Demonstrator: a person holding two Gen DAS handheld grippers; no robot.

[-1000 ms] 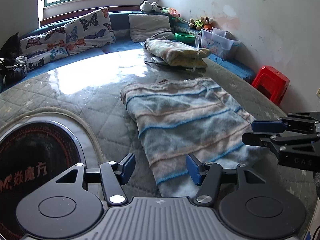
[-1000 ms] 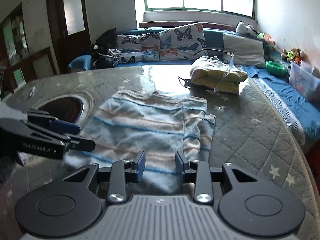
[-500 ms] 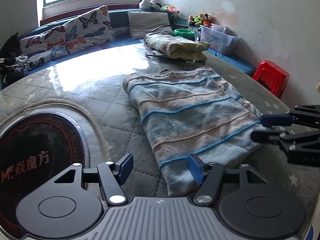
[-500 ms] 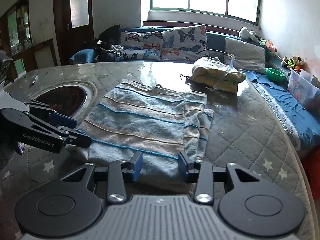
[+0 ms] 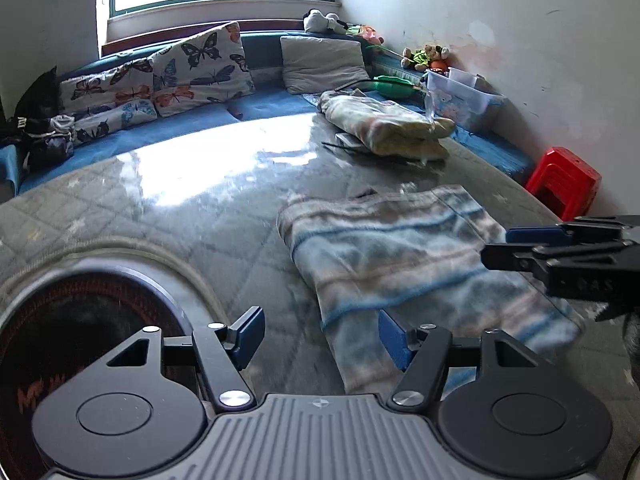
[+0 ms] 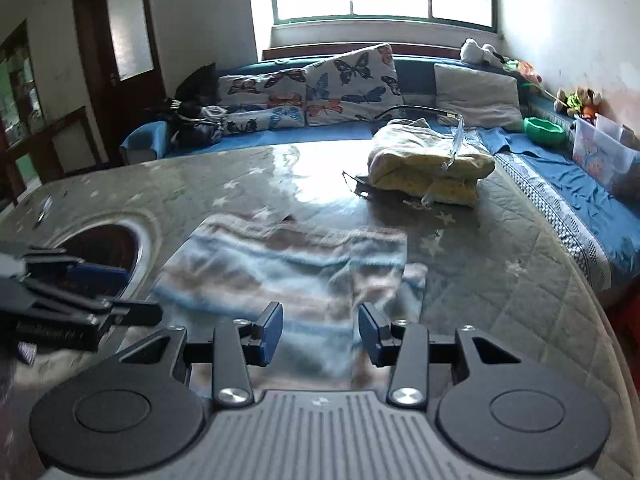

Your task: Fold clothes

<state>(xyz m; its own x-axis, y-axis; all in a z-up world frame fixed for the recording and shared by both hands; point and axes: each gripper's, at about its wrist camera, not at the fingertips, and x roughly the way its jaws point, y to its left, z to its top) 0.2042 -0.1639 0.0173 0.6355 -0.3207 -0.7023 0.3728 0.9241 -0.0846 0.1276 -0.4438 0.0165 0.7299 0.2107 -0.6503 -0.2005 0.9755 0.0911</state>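
A folded blue-and-beige striped cloth (image 5: 404, 264) (image 6: 288, 272) lies flat on the grey quilted table (image 5: 192, 216). My left gripper (image 5: 320, 334) hovers open over the cloth's near left corner, and its pads touch nothing. It shows at the left edge of the right wrist view as the left gripper (image 6: 100, 292). My right gripper (image 6: 320, 330) stands open above the cloth's near edge, with no fabric pinched. In the left wrist view the right gripper (image 5: 556, 246) juts in over the cloth's right side.
A round dark inset plate (image 5: 80, 340) (image 6: 108, 248) sits in the table left of the cloth. A folded yellowish pile (image 5: 384, 128) (image 6: 428, 168) lies at the back. Behind are a blue bench with butterfly cushions (image 6: 348, 80), a plastic box (image 5: 460, 96) and a red stool (image 5: 564, 180).
Both grippers have drawn back from the cloth, which now looks farther off. The right jaws have widened a little. The cloth lies as before.
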